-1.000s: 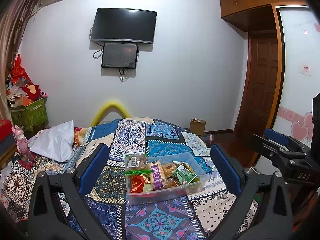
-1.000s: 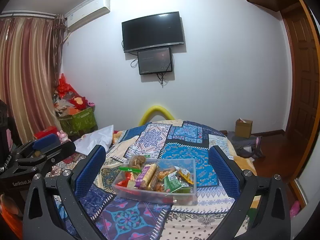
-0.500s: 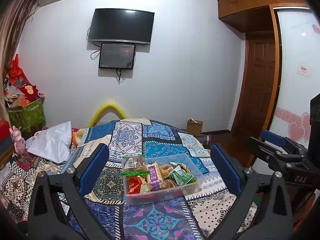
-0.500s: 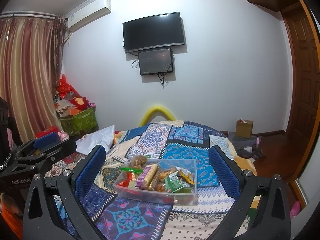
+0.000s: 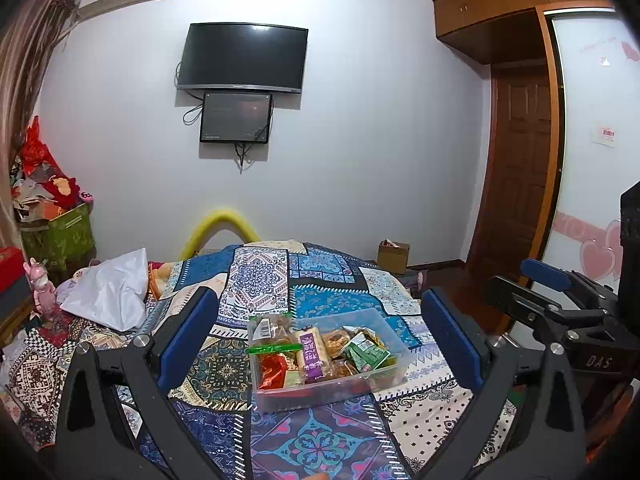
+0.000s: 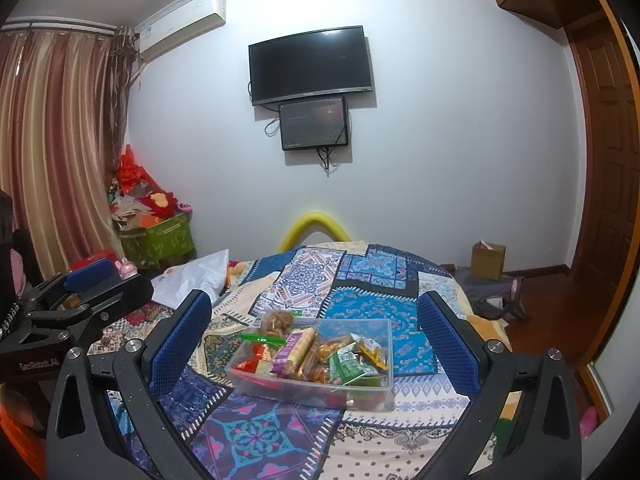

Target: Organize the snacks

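A clear plastic bin (image 5: 384, 322) (image 6: 382, 330) full of snacks sits on the patchwork bedspread (image 5: 256, 276) (image 6: 304, 276). Inside lie a purple-wrapped bar (image 5: 312, 356) (image 6: 292, 350), green packets (image 5: 366, 350) (image 6: 348, 366), a red packet (image 5: 272, 372) and a bag of biscuits (image 5: 272, 326) (image 6: 276, 322). My left gripper (image 5: 320, 340) is open, held back from the bin with nothing between its blue pads. My right gripper (image 6: 314, 340) is open too, also short of the bin and empty. Each gripper shows at the edge of the other's view.
A white bag (image 5: 112, 292) (image 6: 192, 280) lies on the bed's left side. A green box piled with red items (image 5: 60, 232) (image 6: 160, 236) stands by the curtain. A small cardboard box (image 5: 394, 256) (image 6: 488, 260) sits on the floor near the wooden door (image 5: 520, 168).
Both views have shifted only slightly; the bin sits a touch lower-left in the left wrist view. Both grippers stay open and empty.
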{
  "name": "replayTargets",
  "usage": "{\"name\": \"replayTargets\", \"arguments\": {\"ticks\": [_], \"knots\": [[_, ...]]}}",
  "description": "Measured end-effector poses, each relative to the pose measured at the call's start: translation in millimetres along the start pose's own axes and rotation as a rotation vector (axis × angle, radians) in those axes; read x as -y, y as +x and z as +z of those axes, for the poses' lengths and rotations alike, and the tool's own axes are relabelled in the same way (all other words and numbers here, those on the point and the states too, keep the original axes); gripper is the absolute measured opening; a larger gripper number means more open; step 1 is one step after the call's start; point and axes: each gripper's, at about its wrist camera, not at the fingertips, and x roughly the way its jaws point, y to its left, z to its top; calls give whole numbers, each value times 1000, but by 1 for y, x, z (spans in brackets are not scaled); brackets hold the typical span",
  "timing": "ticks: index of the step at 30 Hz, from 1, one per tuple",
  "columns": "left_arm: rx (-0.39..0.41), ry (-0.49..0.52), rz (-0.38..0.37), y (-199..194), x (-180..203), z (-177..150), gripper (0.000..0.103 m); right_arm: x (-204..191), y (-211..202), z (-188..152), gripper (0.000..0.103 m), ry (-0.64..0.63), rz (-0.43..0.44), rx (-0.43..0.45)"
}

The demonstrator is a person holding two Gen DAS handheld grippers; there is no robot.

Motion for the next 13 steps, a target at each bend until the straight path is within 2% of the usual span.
{"name": "replayTargets", "arguments": {"ticks": [13], "knots": [[-24,4,-25,7,3,-3,102,2,1,-1,103,2,-3,-8]]}}
